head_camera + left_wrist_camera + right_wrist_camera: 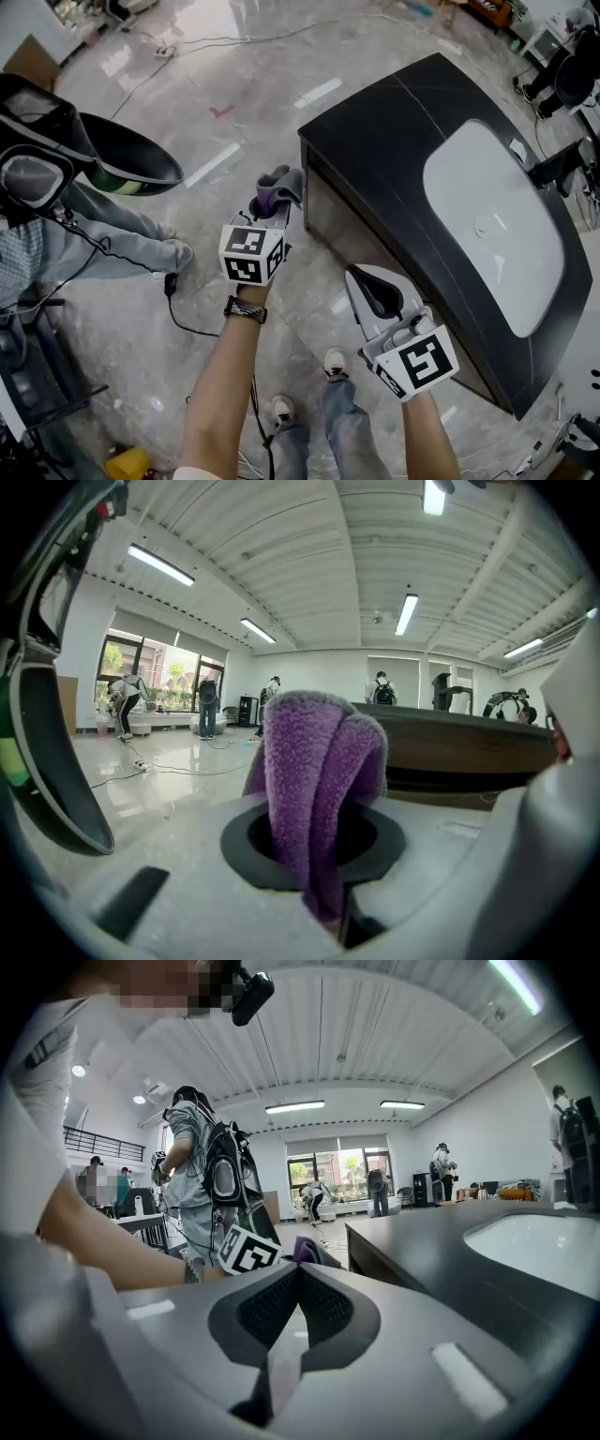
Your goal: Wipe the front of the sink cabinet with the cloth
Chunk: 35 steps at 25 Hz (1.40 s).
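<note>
Marble floor fills the left, and at centre my left gripper clamps the cloth, seemingly soft and light, by its bunched fold beside the cabinet front, while my right gripper, lower right, is closed on nothing.

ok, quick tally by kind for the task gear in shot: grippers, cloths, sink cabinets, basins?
Grippers: 2 (left gripper shut on the cloth, right gripper shut with nothing in it)
Cloths: 1 (purple cloth)
Sink cabinets: 1 (dark sink cabinet)
Basins: 1 (white basin set in the cabinet top)
Total: 5
</note>
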{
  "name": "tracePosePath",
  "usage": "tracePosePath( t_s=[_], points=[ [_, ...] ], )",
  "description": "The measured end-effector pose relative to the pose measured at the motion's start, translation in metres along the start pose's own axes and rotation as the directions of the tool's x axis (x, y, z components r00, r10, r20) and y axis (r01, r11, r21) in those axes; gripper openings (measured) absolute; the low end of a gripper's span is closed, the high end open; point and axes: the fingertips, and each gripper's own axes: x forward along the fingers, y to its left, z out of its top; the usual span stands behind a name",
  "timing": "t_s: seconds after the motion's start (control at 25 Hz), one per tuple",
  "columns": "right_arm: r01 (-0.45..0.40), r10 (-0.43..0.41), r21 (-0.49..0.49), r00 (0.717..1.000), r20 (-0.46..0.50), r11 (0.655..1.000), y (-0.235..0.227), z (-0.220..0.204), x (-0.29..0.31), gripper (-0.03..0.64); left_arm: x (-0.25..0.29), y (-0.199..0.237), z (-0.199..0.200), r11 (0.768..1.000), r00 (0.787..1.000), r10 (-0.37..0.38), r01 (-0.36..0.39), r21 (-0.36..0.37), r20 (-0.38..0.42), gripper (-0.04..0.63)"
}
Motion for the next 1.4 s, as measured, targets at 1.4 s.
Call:
tracePosePath(
  t_s=[1.4],
  points=[
    [0.327, -0.328, 0.079, 0.945, -0.008, 0.942, -0.001, -0.075, -0.168, 0.006, -0.002, -0.183, -0.06, 0.959, 0.982, -0.181, 0.188, 0.212, -0.054, 0.04]
  ],
)
